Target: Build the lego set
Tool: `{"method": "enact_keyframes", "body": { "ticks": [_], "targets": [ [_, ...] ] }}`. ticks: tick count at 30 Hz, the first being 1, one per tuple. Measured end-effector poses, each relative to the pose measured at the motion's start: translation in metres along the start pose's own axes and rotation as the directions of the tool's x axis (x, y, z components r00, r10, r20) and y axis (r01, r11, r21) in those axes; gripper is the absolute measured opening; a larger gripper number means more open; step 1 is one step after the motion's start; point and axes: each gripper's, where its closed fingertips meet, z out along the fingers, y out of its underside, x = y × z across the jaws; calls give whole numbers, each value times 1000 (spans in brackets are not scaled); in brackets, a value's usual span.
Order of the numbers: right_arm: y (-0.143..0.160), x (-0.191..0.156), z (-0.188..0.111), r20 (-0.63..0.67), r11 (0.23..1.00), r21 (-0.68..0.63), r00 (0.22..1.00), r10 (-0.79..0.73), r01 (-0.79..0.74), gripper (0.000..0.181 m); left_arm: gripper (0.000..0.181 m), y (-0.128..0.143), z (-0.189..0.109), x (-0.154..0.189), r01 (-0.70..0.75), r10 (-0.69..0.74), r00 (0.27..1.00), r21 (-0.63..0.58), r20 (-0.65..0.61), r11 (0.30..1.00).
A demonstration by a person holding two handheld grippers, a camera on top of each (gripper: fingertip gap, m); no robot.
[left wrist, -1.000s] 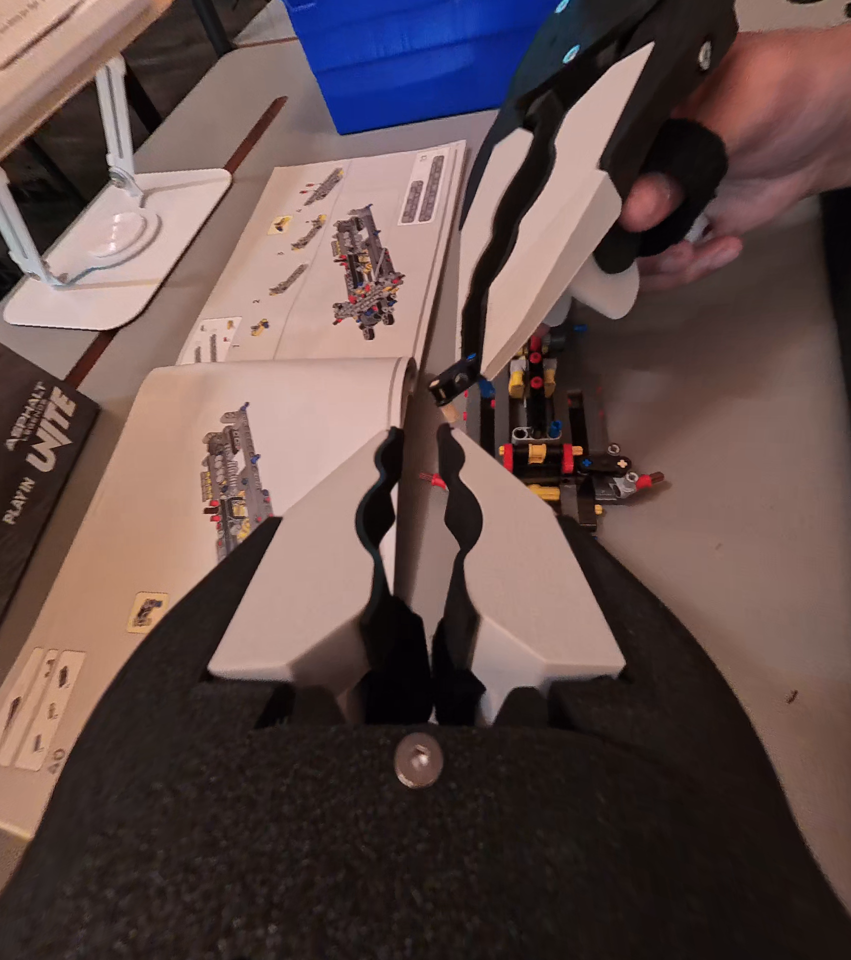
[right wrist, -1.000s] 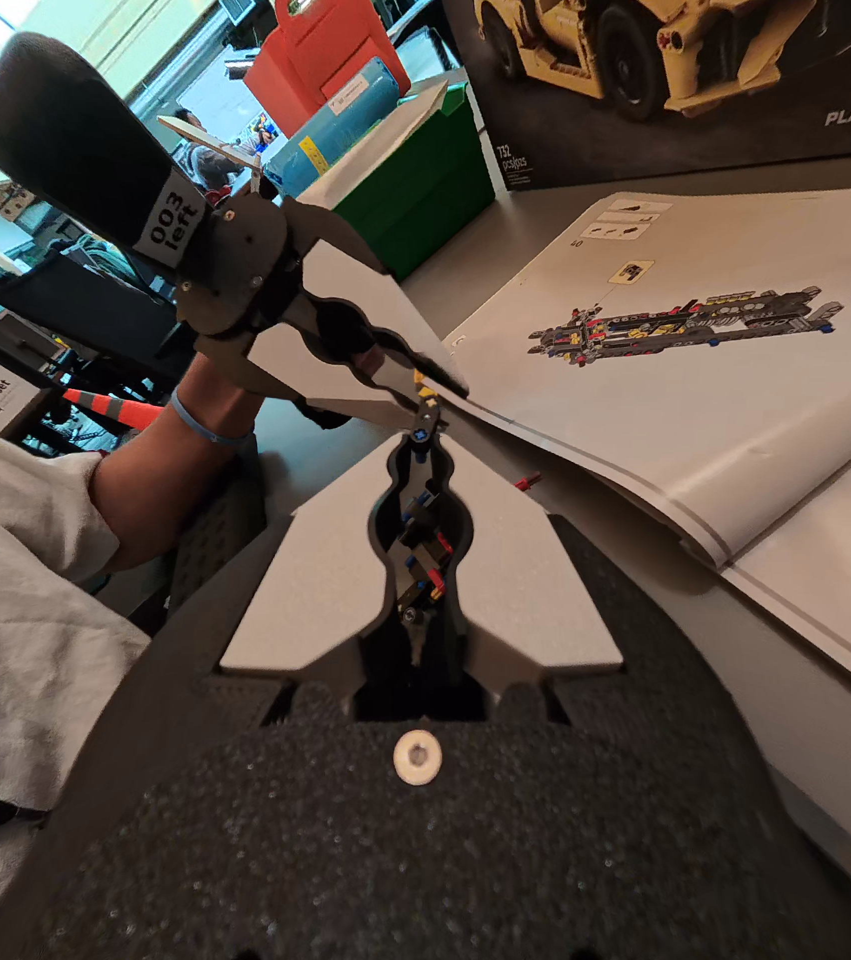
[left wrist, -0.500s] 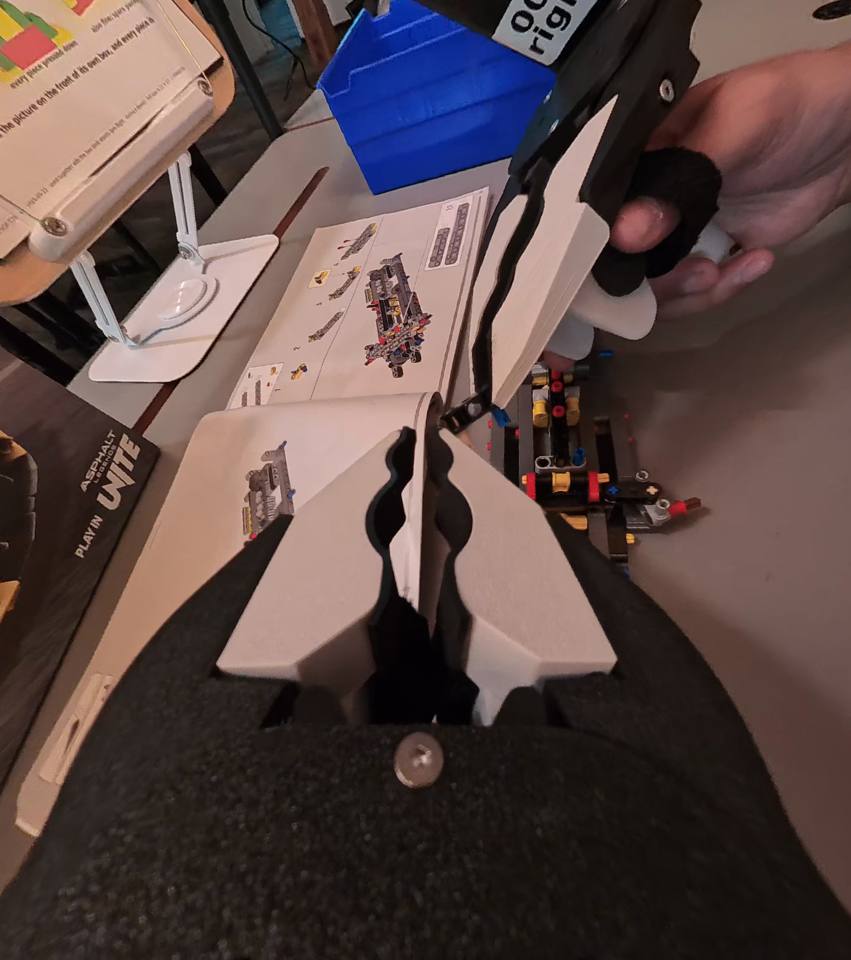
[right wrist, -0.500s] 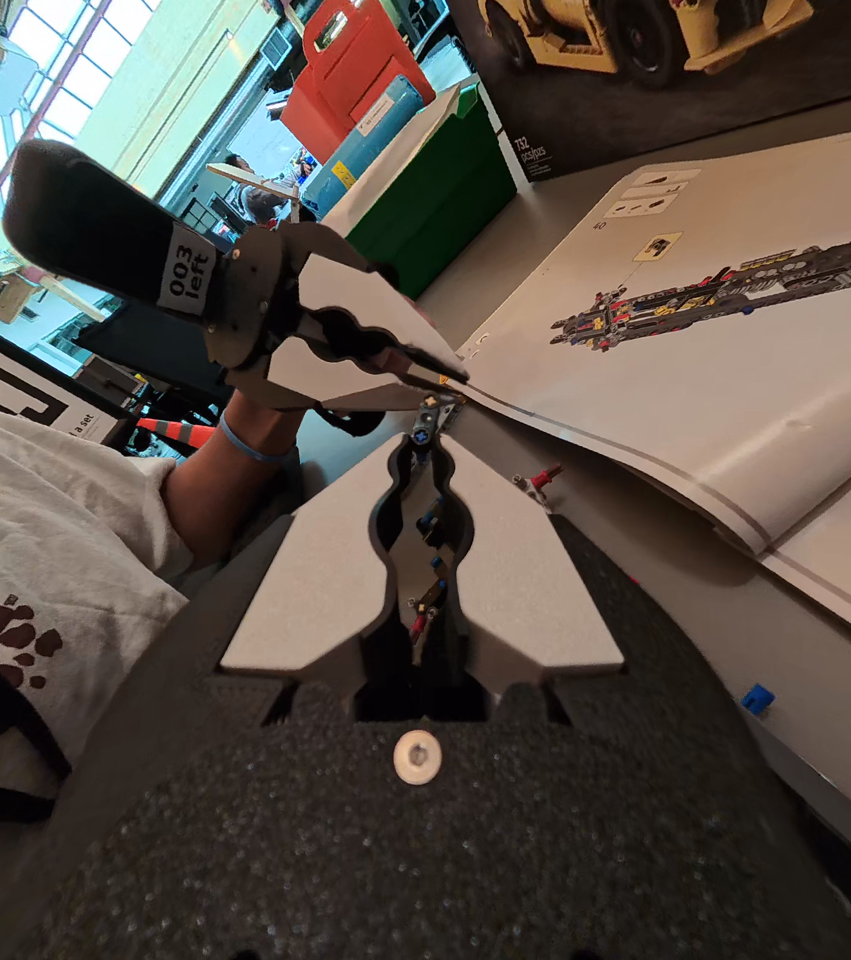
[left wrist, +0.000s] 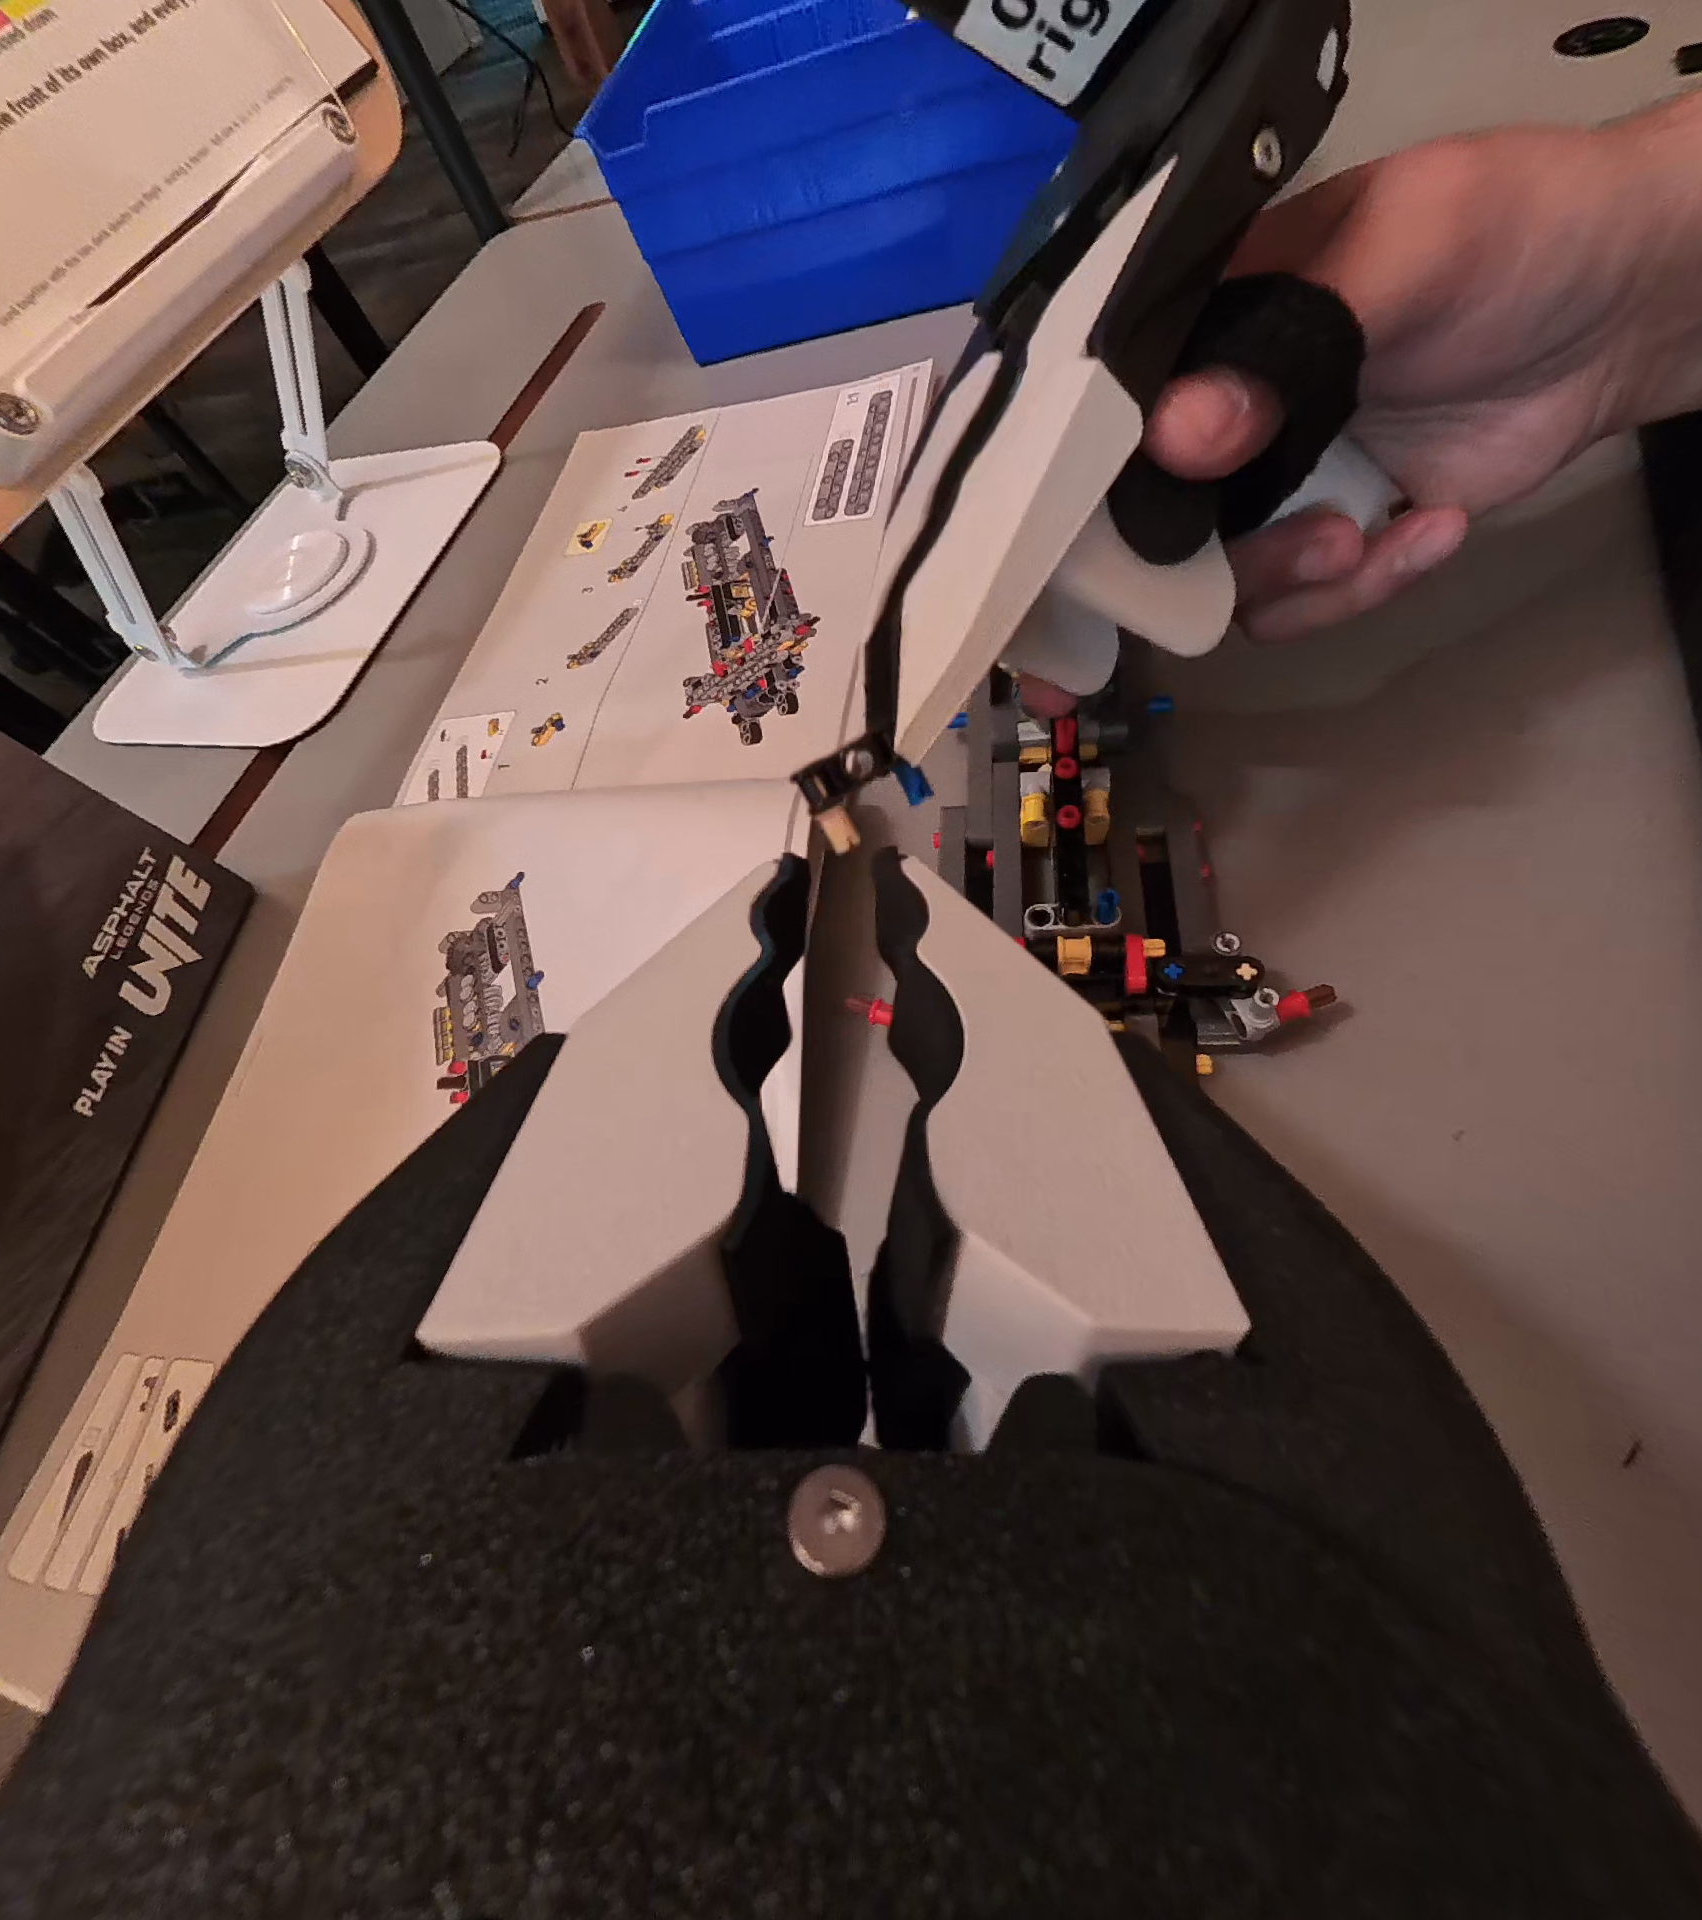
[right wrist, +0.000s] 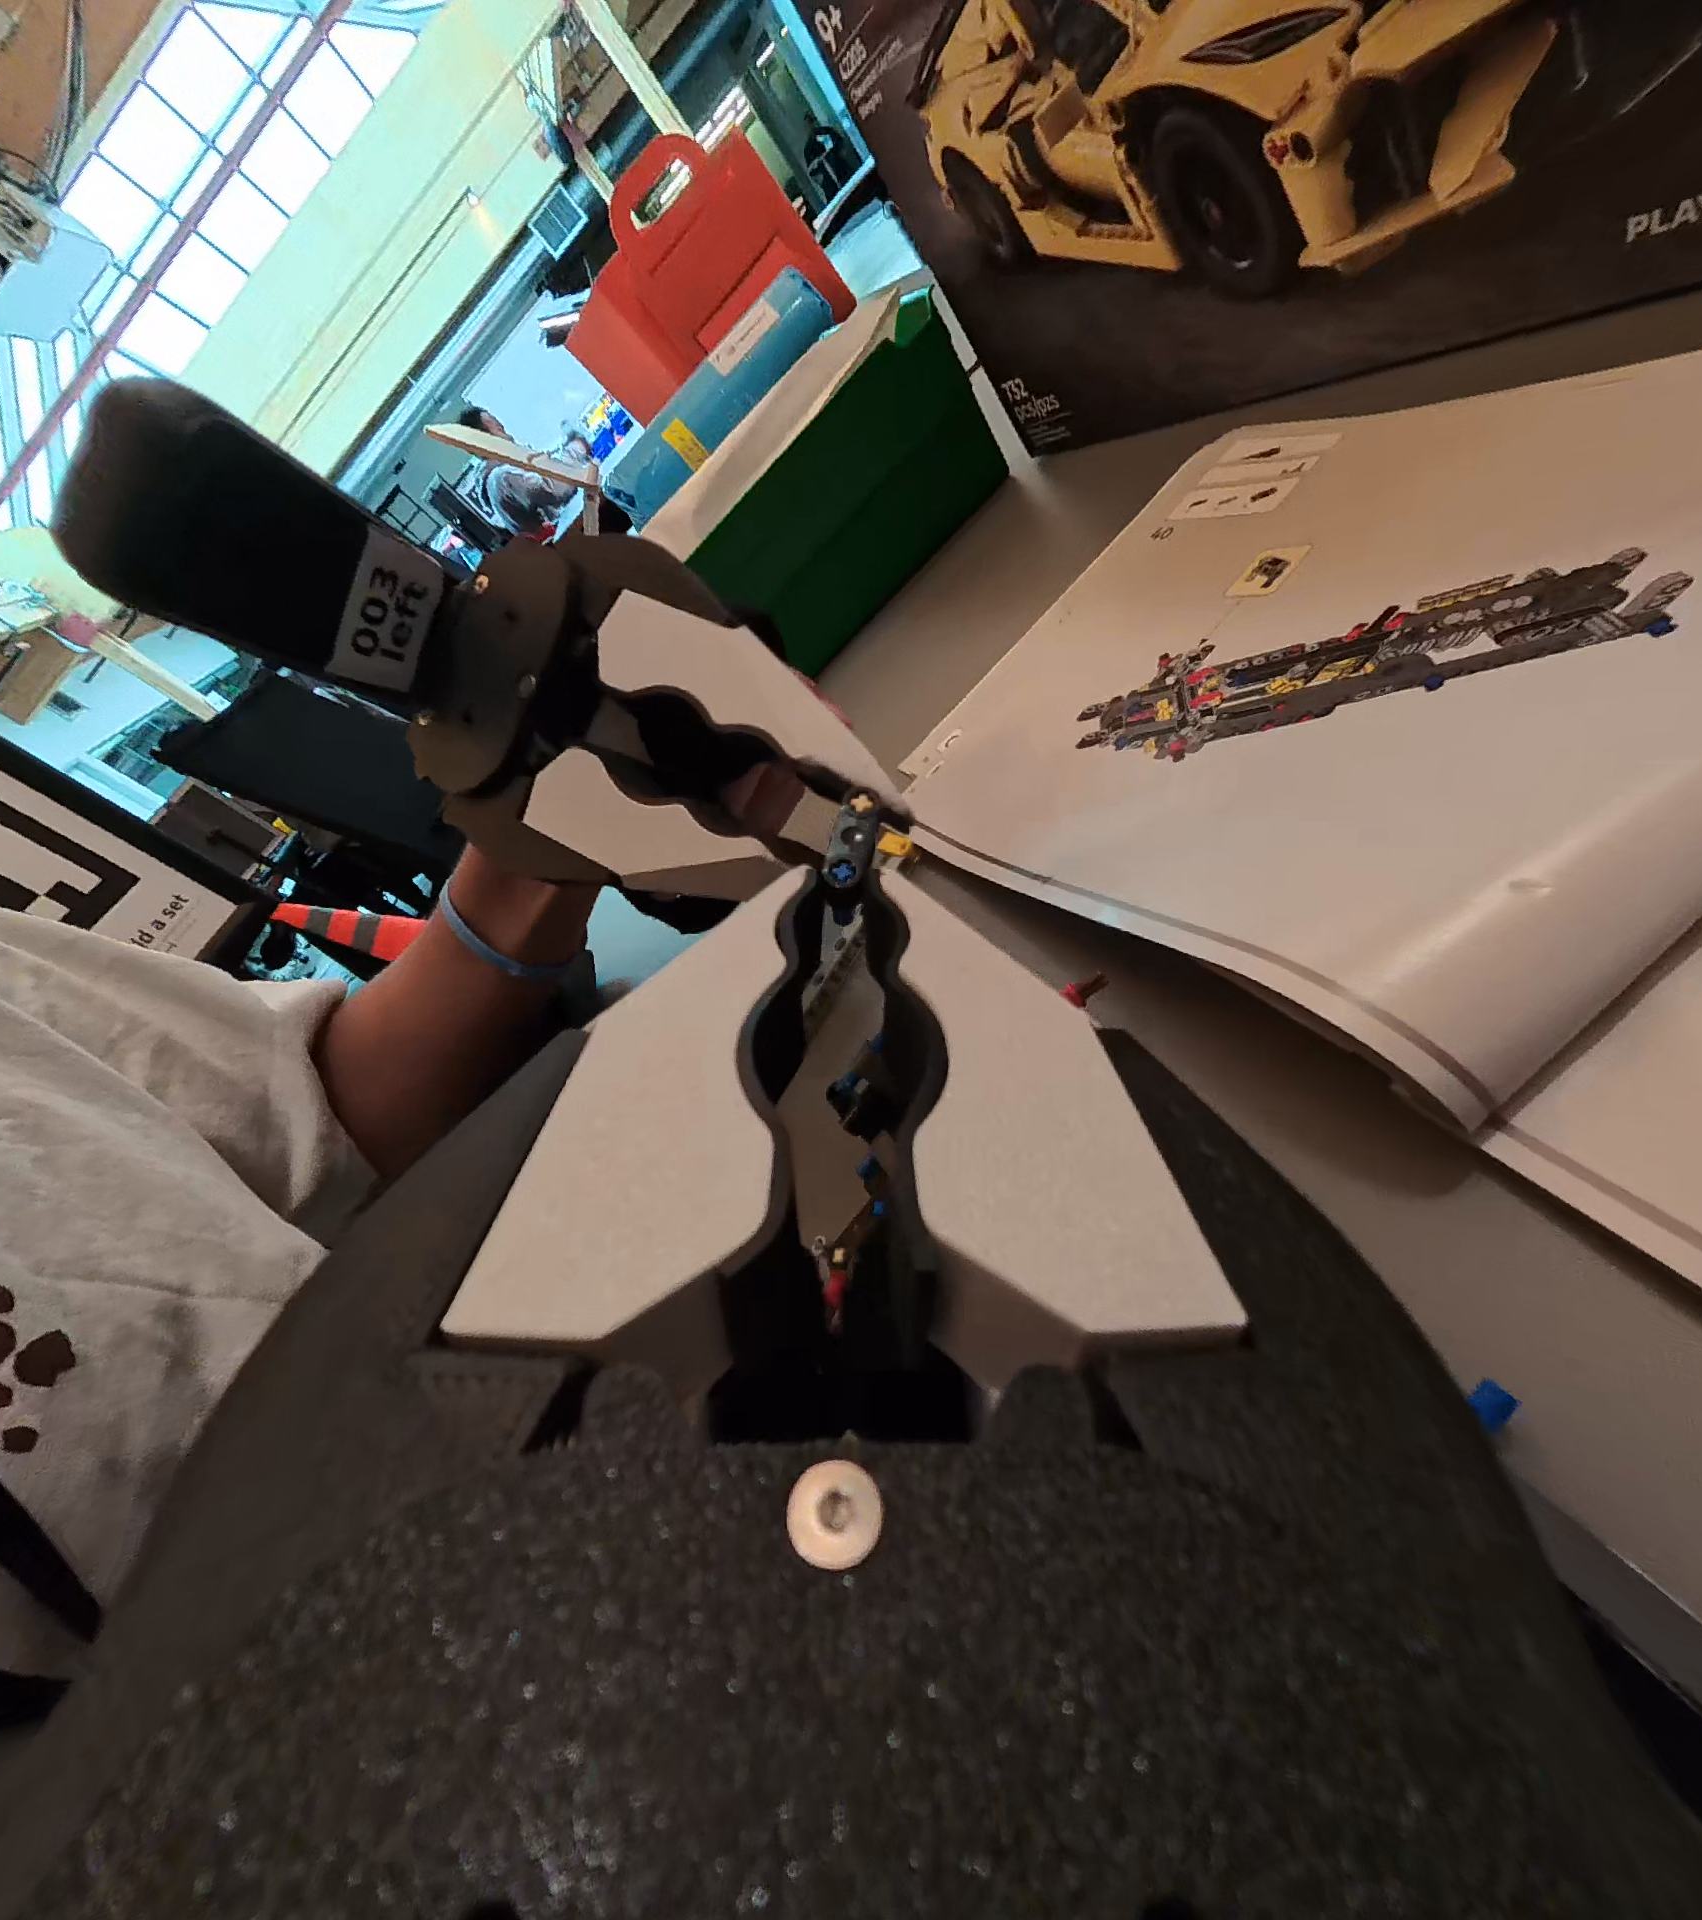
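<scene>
Lego chassis [left wrist: 1086,914]: flat on the counter [left wrist: 1449,1039], black and grey beams with yellow, red and blue pins; the landmark for what follows
Small black piece [left wrist: 842,774]: off the counter, just beyond the chassis's near-left corner, pinched at the right gripper's tips; a tan pin hangs from its lower end
Right gripper [left wrist: 888,743]: above the chassis's far end, slanting down toward it, jaws closed on the small black piece; a hand [left wrist: 1429,343] grips its handle
Left gripper [left wrist: 842,873]: left of the chassis, tips just short of the tan pin; jaws parted by a narrow gap, nothing between them in the left wrist view; in the right wrist view the gap cannot be judged
Loose red pin [left wrist: 873,1008]: on the counter beside the chassis's left edge
Instruction booklet [left wrist: 618,623]: open, left of the chassis
Set box [left wrist: 47,987]: left of the booklet
Blue bin [left wrist: 826,177]: beyond the chassis, past the booklet
White stand [left wrist: 286,582]: far left of the chassis
</scene>
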Motion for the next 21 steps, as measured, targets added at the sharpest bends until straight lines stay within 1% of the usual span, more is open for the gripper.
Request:
{"method": "enact_keyframes", "body": {
  "ticks": [3,6,7,9,11,12,14,16,17,19,21],
  "targets": [
    [6,-1,4,-18,998,-33,999,-46,45,6,6,-3,0,1,-10,10,1000,10,5,1000],
    [12,0,7,-30,994,-69,996,-83,81,6,4,-1,1,0,-28,28,1000,-2,9,1000],
    [13,-1,7,-18,993,-82,996,-83,81,7,3,0,1,0,-40,40,999,-5,6,999],
    [13,-5,7,16,992,-103,997,-73,74,16,3,1,0,0,-75,75,997,-1,14,997],
    [13,-2,6,22,990,-135,999,-37,39,20,3,1,0,4,-104,104,995,3,-4,995],
    [11,-1,6,27,990,-138,1000,-16,19,20,3,1,0,6,-118,118,993,3,-9,993],
    [10,-2,6,45,988,-153,999,13,-6,12,3,1,1,9,-156,156,988,2,-9,988],
    [20,0,8,45,974,-225,999,11,-1,13,3,2,3,11,-192,192,981,-5,-2,981],
    [22,0,9,46,970,-242,999,18,-6,10,3,4,4,12,-210,210,978,-16,-5,977],
    [22,4,11,14,971,-239,1000,1,2,7,3,7,5,13,-244,245,970,-37,6,969],
    [25,3,12,-1,969,-249,1000,3,-3,7,3,11,4,16,-232,232,973,-53,-8,971]
  ]
}}
